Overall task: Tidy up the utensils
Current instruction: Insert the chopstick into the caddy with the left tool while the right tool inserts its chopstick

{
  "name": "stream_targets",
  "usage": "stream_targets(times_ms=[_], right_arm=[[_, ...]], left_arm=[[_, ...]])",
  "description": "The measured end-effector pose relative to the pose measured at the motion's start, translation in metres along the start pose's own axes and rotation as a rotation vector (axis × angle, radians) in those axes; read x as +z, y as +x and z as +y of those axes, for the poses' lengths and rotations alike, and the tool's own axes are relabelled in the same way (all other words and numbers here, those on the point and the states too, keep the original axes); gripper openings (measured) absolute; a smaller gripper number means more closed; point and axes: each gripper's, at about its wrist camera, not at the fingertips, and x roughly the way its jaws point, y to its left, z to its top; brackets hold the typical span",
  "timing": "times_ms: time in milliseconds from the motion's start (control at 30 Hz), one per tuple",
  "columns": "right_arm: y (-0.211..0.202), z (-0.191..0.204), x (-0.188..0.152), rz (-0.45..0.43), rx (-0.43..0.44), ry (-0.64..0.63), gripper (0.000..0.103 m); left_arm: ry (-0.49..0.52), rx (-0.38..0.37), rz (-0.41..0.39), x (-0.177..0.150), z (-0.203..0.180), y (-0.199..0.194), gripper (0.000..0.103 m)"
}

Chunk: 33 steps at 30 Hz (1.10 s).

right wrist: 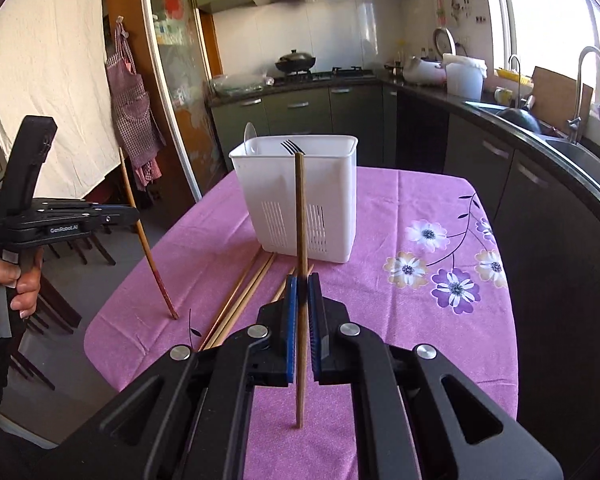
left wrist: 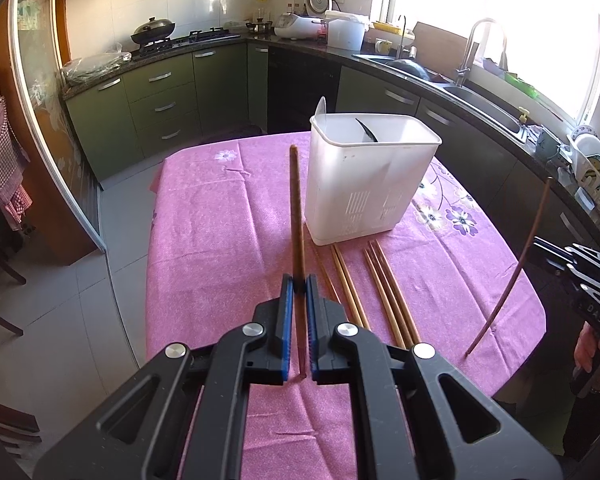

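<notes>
My left gripper (left wrist: 299, 280) is shut on a dark brown chopstick (left wrist: 296, 208) that stands upright, its lower tip near the pink tablecloth (left wrist: 220, 220). My right gripper (right wrist: 302, 282) is shut on a lighter wooden chopstick (right wrist: 300, 208), also upright. Each gripper shows in the other's view: the right one (left wrist: 540, 248) with its chopstick (left wrist: 516, 272), the left one (right wrist: 134, 214) with its chopstick (right wrist: 140, 232). A white utensil holder (left wrist: 370, 184) stands ahead, also in the right wrist view (right wrist: 296, 196), with a fork (right wrist: 290, 146) inside. Several chopsticks (left wrist: 384, 292) lie on the cloth in front of it.
The table's edges drop off to the floor at left (left wrist: 120, 240) and toward dark green cabinets (left wrist: 160, 108). A counter with a sink (left wrist: 480, 100) and tap runs along the right. Chairs (right wrist: 60, 248) stand left of the table. An apron (right wrist: 134, 112) hangs by the door.
</notes>
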Motion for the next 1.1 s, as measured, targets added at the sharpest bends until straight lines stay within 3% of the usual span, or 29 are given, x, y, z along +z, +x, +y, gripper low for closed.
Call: stream_targets(times_ms=[367, 1100], right_arm=[[-0.032, -0.008, -0.019, -0.052, 0.007, 0.048, 0.006], [-0.031, 0.000, 0.004, -0.079, 0.038, 0.020, 0.006]], left_arm=[[0.008, 0.003, -0.004, -0.003, -0.004, -0.005, 0.007], [0.035, -0.004, -0.021, 0.009, -0.016, -0.014, 0.007]])
